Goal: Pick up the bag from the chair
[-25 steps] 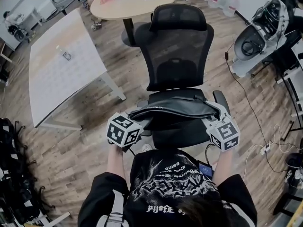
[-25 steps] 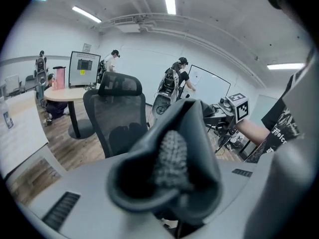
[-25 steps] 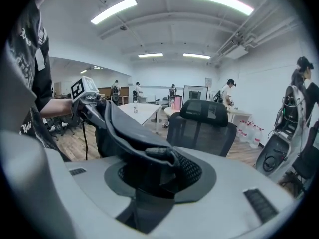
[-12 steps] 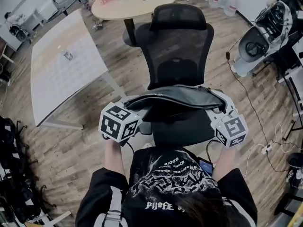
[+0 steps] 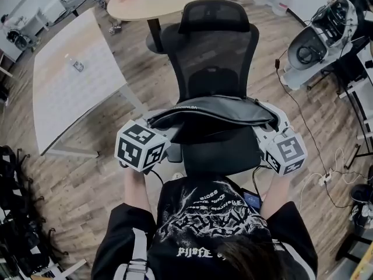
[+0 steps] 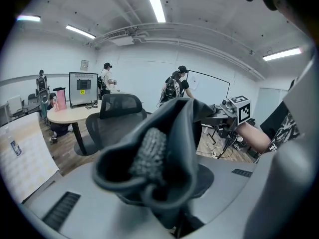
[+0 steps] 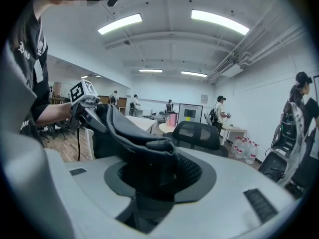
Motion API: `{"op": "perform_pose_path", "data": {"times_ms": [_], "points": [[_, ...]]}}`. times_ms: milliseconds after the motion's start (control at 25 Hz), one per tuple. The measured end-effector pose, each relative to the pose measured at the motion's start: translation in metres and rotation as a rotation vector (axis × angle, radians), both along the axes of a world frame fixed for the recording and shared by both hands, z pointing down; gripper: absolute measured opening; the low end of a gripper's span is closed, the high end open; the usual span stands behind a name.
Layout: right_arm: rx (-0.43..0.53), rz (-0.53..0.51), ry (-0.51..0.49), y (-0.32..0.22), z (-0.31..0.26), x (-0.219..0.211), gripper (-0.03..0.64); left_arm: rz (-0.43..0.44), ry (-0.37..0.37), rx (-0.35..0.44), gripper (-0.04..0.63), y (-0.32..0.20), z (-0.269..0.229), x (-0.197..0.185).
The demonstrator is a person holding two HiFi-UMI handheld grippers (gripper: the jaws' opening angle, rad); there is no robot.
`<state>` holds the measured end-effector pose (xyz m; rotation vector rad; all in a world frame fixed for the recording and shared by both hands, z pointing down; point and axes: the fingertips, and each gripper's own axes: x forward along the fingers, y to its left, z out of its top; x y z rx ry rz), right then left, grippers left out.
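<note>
Chair (image 5: 213,57) is biggest, and just above its seat we hold the long dark bag (image 5: 213,112), left gripper (image 5: 158,134) and right gripper (image 5: 269,134) each pinched on one end so it hangs level.

Bag (image 5: 213,113) strung across the chair (image 5: 213,17), between my two grippers.
My left gripper (image 5: 160,128) grips the bag's left end in its jaws and my right gripper (image 5: 269,127) grips the right end, so the bag spans the seat (image 5: 224,151) just in front of the backrest (image 5: 210,60). A rectangular table (image 5: 64,101) stands left of the chair, with a small bottle (image 5: 76,65) on it. A round table (image 5: 143,4) stands behind the chair. Cables (image 5: 303,127) trail over the floor (image 5: 76,185) to the right.
</note>
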<state>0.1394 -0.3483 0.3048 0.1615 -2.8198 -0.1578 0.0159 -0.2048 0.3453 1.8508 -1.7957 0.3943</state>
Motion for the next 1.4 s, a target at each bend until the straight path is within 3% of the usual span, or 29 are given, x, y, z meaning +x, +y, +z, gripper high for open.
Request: {"op": "perform_pose_path", "data": {"times_ms": [440,840,1400], "points": [[0.032,0.031,0.014,-0.006,0.003,0.002,0.160,0.005,0.014,0.005,0.095,-0.008,0.004,0.000],[0.050,0.090,-0.008,0.001,0.008,0.015,0.160,0.083,0.000,0.022,0.091,-0.007,0.008,0.010],[0.067,0.104,0.012,0.005,0.015,0.024,0.160,0.112,0.016,0.030,0.091,-0.007,0.017,0.014]]}}
